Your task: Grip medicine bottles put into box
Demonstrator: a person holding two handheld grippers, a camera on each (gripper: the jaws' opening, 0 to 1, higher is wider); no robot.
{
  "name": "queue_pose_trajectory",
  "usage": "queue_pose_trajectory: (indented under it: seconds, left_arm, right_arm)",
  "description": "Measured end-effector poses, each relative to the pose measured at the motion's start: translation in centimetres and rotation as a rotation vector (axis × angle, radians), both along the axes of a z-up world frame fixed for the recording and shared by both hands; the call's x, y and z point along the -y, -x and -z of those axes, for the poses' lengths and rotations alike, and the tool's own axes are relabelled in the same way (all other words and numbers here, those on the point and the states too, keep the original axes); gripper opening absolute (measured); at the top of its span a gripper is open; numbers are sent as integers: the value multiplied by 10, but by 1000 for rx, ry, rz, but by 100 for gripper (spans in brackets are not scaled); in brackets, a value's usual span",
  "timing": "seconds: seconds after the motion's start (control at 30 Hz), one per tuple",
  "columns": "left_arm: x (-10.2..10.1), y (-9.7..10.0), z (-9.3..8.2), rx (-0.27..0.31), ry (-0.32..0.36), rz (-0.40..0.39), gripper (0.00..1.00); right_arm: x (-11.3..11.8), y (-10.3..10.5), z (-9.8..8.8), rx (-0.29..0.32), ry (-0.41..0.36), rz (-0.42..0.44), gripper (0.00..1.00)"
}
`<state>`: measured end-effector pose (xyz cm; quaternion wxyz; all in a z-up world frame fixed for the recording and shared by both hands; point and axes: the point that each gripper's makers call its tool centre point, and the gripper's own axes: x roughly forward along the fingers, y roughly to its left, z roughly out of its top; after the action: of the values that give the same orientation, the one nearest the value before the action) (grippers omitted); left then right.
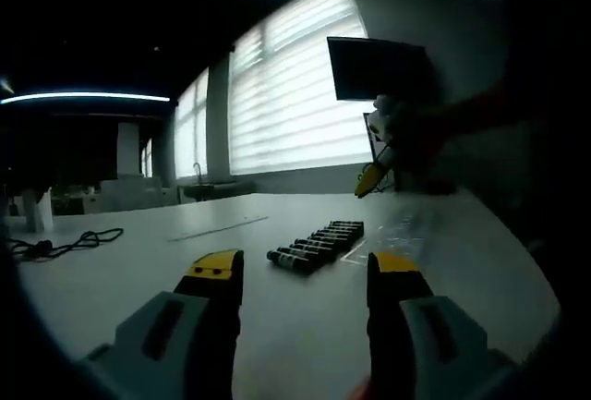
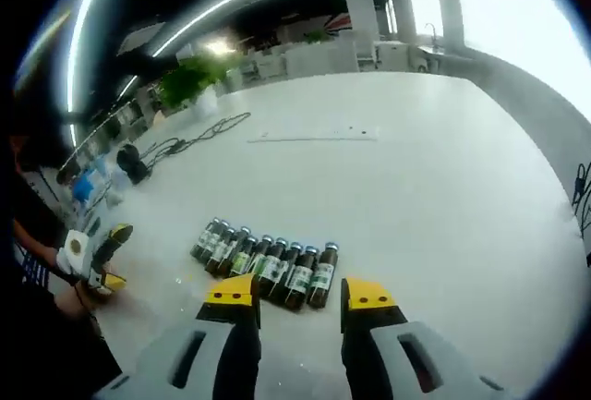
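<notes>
Several dark medicine bottles (image 1: 316, 243) with pale labels lie side by side in a row on the white table (image 1: 185, 261). In the right gripper view the same bottles (image 2: 268, 271) lie just beyond my right gripper (image 2: 300, 296), which hangs above them, open and holding nothing. My left gripper (image 1: 305, 275) is open too, low over the table, with the row a short way ahead of its yellow-tipped jaws. The right gripper (image 1: 371, 178) shows above the far end of the row. The left gripper (image 2: 111, 257) shows at the table's left edge, held by a hand.
A black cable (image 2: 194, 137) trails over the far left of the table, and a thin flat strip (image 2: 314, 136) lies mid-table. Something faint and see-through (image 1: 402, 229) glints beside the row. A plant (image 2: 189, 77) and window blinds (image 1: 295, 95) stand beyond the table.
</notes>
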<state>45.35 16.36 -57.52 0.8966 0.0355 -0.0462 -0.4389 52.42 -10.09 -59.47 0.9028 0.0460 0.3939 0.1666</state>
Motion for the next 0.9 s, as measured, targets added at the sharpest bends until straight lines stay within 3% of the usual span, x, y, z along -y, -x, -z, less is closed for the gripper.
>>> queue_pose_trajectory:
  seconds: [0.23, 0.33, 0.57, 0.67, 0.9]
  left_arm:
    - [-1, 1, -2, 4, 8, 2, 47]
    - [0, 1, -2, 9, 3, 3, 46]
    - [1, 2, -1, 26, -16, 6, 46]
    - [2, 3, -1, 32, -19, 8, 45]
    - [2, 4, -1, 50, -31, 12, 45]
  right_arm:
    - [6, -6, 15, -109, 29, 38, 29]
    - [3, -9, 18, -116, 71, 16, 28]
    - [5, -13, 35, -222, 126, 0, 26]
    - [5, -19, 34, -223, 163, -16, 26]
    - [9, -21, 46, -293, 185, -26, 26]
